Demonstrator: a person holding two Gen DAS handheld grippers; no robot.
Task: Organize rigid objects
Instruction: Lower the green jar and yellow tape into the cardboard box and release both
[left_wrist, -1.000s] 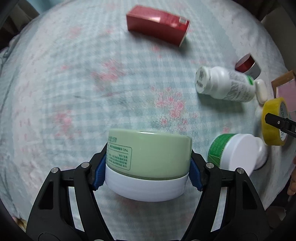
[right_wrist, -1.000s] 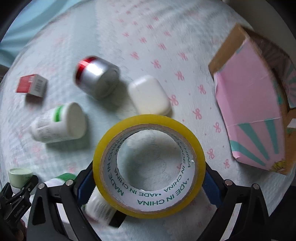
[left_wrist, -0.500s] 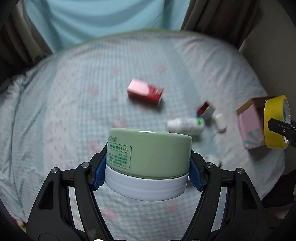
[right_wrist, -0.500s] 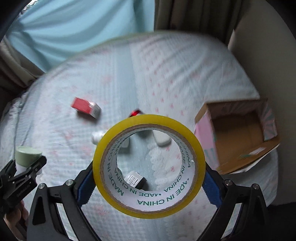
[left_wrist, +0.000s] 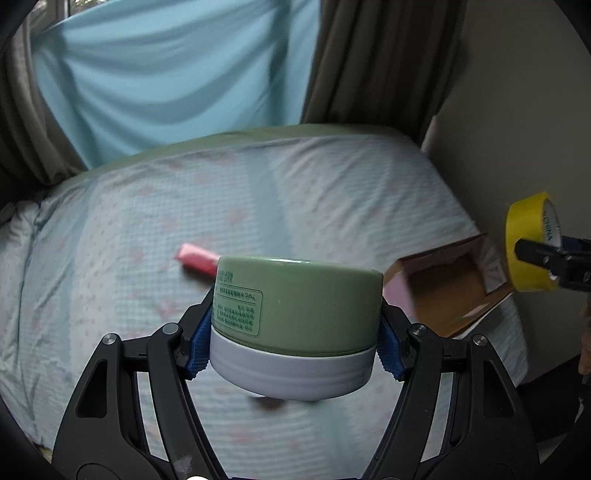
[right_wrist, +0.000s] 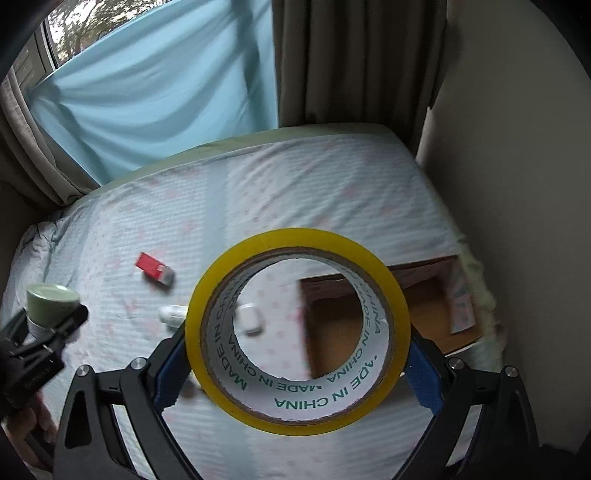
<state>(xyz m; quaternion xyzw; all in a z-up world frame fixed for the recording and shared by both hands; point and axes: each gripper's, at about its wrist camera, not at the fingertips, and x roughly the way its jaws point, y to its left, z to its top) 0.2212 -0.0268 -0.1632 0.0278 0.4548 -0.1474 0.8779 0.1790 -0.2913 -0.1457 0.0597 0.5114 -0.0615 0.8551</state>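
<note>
Midway only: green jar (left_wrist: 295, 310) clamped in left tool (left_wrist: 293, 341), tape roll (right_wrist: 297, 329) in right tool (right_wrist: 295, 365), cardboard box (right_wrist: 424, 314) empty, red box (right_wrist: 154, 267) and bottles on the bed (right_wrist: 295, 184).

Right gripper (right_wrist: 297, 363) clamps yellow tape roll (right_wrist: 391, 295) at frame centre, raised above bed (right_wrist: 295, 192). Open cardboard box (right_wrist: 424, 310) at right. Red box (right_wrist: 154, 268) left of centre. Left gripper (right_wrist: 55, 321) grips green jar (right_wrist: 51, 300) at left edge.

Carton (right_wrist: 155, 268) lies on bed (right_wrist: 332, 192) w/ open box (right_wrist: 428, 306) to its right, at bed's edge.
</note>
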